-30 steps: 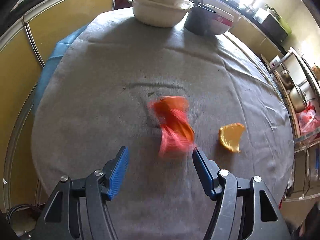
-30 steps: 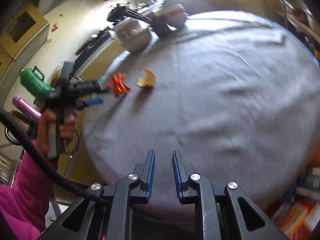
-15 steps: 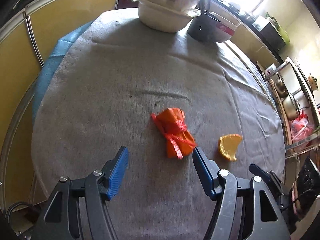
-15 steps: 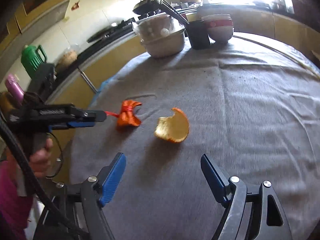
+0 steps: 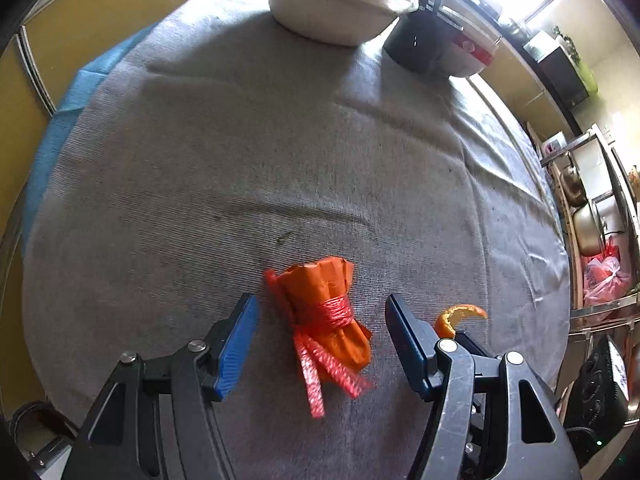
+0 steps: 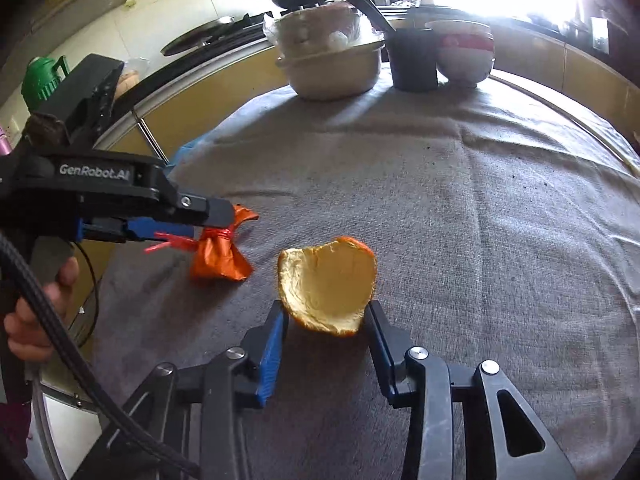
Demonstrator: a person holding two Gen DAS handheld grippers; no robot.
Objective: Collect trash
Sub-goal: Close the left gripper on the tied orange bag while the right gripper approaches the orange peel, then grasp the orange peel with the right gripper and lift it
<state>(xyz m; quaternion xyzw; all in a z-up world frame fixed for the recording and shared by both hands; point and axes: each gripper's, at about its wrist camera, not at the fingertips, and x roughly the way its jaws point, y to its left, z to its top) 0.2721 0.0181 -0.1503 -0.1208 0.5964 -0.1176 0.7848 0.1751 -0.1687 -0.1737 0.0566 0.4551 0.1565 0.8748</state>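
An orange wrapper tied with red net ribbon (image 5: pixel 326 316) lies on the grey tablecloth (image 5: pixel 280 152). My left gripper (image 5: pixel 322 338) is open with its blue pads on either side of the wrapper, not touching it. The wrapper (image 6: pixel 218 256) and the left gripper (image 6: pixel 188 220) also show in the right wrist view. An orange peel cup (image 6: pixel 328 284) sits on the cloth between the tips of my open right gripper (image 6: pixel 326 332). In the left wrist view the peel (image 5: pixel 456 318) peeks out behind the right finger.
At the table's far edge stand a white covered pot (image 6: pixel 330 60), a black cup with utensils (image 6: pixel 414 58) and a red-and-white bowl (image 6: pixel 464 52). A red plastic bag (image 5: pixel 604 280) hangs off to the right. A blue cloth (image 5: pixel 60 136) shows under the left table edge.
Both grippers have moved forward: the left now straddles the wrapper, the right now straddles the peel. The right gripper went from nearly shut to open.
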